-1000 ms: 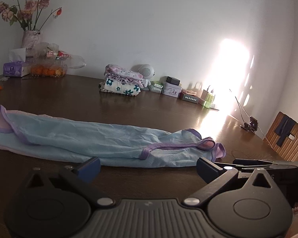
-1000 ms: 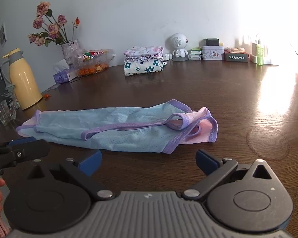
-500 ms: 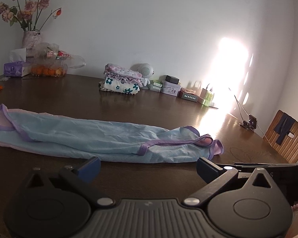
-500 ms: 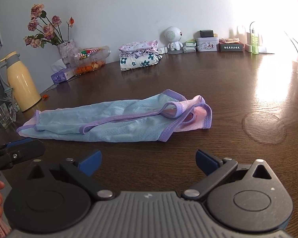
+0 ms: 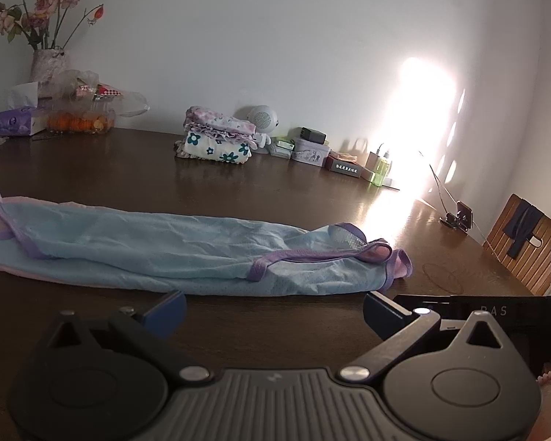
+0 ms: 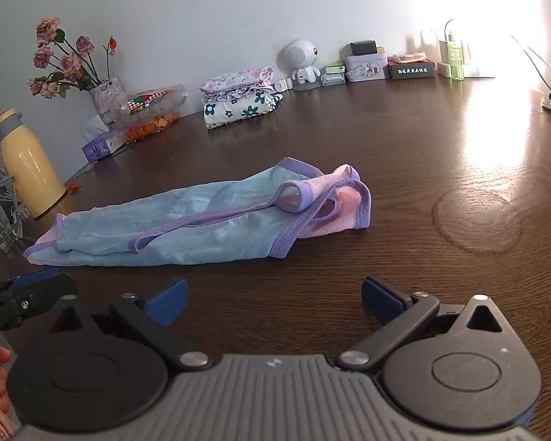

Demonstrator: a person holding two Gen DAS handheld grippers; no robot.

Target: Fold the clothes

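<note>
Currently both wide apart, holding nothing: left gripper (image 5: 273,305) and right gripper (image 6: 273,294) hover low over the wooden table (image 6: 404,169), near the blue purple-trimmed tank top (image 6: 202,217) lying flat, untouched.

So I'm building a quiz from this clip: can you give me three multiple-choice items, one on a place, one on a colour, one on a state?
1. Where is the folded pile?
A. near the wall, beside the white speaker
B. on the chair
C. on top of the blue garment

2. What colour is the blue garment's trim?
A. red
B. purple
C. black

3. How are the two hand-held grippers, left and right?
A. both shut on cloth
B. one open, one shut
C. both open, holding nothing

Answers: 1 A, the pile sits at the table's far edge next to the speaker. 2 B, purple binding edges the openings. 3 C, the jaws of each stand wide apart over bare table.
</note>
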